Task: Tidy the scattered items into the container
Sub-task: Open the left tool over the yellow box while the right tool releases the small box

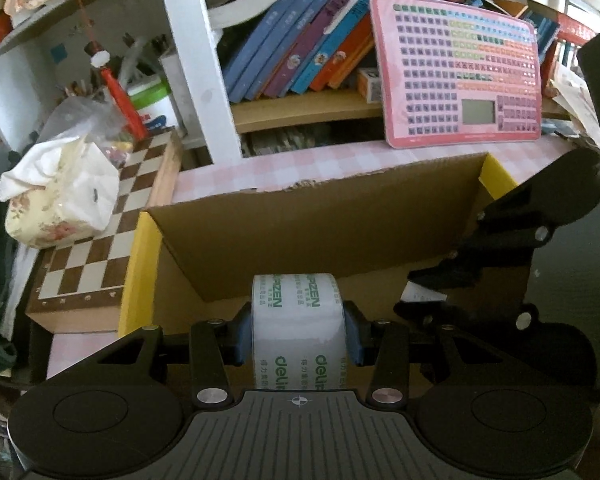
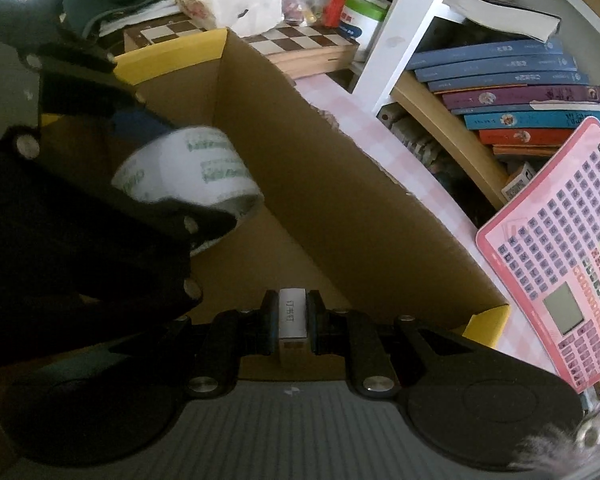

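here left gripper (image 1: 299, 338) clamps tape roll (image 1: 299, 320) over cardboard box (image 1: 320, 216); right gripper (image 2: 293, 326) clamps staple box (image 2: 293, 320)

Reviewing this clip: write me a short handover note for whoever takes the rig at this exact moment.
Left claw: shut on the tape roll, held over the open cardboard box.
Right claw: shut on a small staple box, also over the cardboard box.
Done: both items picked up and brought to the box.
Left: neither is released yet; open each claw so the items drop inside. The visible box floor looks bare. No other loose items are clearly visible on the pink checked tabletop from these views; check before stopping.
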{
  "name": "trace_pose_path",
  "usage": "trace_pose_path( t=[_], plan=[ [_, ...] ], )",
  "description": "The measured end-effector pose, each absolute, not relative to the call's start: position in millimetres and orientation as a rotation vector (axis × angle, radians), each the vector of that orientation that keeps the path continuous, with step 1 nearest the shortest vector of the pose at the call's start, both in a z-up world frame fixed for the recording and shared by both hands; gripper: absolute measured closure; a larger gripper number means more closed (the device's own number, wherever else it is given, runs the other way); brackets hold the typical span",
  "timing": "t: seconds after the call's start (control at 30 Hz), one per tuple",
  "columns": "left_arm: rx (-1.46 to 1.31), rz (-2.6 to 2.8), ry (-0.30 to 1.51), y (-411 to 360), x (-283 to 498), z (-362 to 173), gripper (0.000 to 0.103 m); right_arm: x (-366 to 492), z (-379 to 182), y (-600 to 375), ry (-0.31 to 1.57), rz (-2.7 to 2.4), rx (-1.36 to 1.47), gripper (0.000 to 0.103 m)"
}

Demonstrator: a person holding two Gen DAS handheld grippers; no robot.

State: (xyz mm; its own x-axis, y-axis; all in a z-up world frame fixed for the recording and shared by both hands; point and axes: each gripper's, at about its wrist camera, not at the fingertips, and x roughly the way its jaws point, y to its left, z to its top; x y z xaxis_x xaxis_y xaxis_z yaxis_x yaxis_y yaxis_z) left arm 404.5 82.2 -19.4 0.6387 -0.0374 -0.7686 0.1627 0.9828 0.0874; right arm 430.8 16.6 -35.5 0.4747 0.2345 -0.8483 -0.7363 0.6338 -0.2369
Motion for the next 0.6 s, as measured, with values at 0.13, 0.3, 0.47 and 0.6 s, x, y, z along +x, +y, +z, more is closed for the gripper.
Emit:
trace_pose_path(
  t=[0.13, 0.3, 0.47, 0.6],
  plan=[
    [0.123, -0.083, 0.863, 86, 405, -17, 0.043, 428, -33, 16, 0.857, 0.649, -0.649, 0.072],
    [0.139, -0.084, 0.841, 89, 400, -13, 0.038, 426, -29, 13, 0.839, 0.632, -0.622, 0.060],
    [0.149, -0.092, 0.797, 92, 387, -1, 0.031, 418, -21, 6, 0.817, 0.595, -0.572, 0.054],
    [0.136, -0.096, 0.757, 95, 375, 12, 0.029, 405, -9, 2, 0.780, 0.575, -0.549, 0.052]
  ],
)
